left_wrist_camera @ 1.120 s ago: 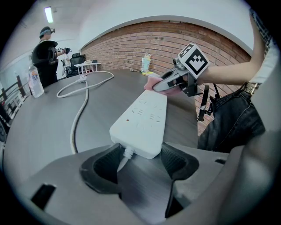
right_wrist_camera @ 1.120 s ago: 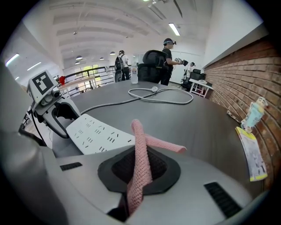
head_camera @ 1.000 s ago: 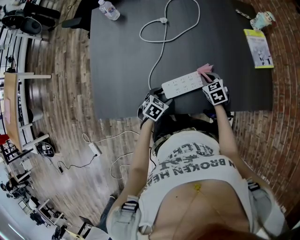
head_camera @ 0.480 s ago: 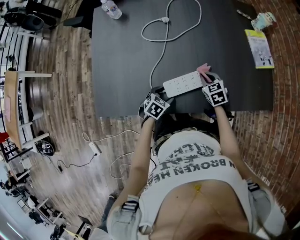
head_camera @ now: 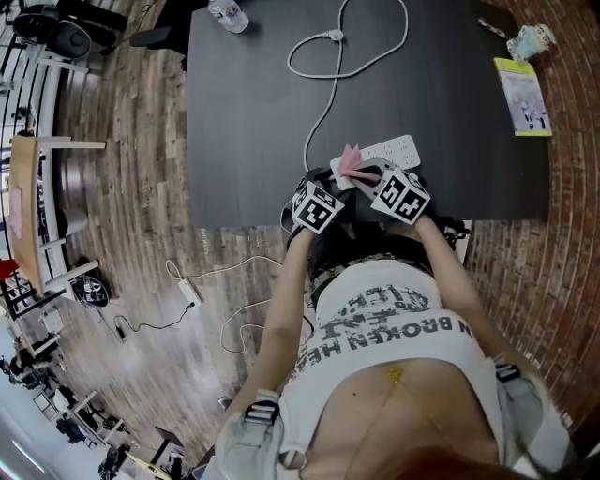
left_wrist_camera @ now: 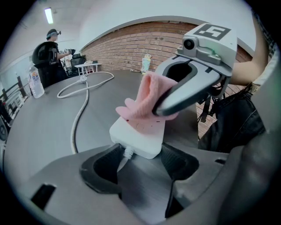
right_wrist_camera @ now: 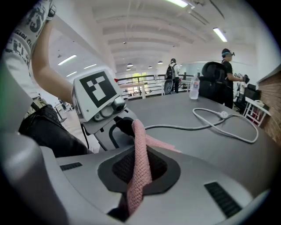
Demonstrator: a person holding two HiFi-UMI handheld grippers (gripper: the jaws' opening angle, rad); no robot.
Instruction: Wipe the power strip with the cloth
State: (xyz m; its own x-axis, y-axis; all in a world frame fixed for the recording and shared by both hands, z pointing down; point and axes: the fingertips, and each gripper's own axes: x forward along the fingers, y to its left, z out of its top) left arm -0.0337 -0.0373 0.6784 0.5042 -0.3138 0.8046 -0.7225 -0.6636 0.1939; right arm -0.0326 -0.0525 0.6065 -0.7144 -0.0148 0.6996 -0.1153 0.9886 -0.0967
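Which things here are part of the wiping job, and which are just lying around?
In use:
power strip, with its cable
pink cloth
right gripper, shut on the cloth
left gripper, jaws clasping the strip's cable end

Lying about:
water bottle
yellow leaflet
small pale object beside it

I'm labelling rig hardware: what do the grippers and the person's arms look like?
Both the left gripper and right gripper have grey shells, black-lined jaws and a white cube with black square markers. Arms bare; white T-shirt with dark print.
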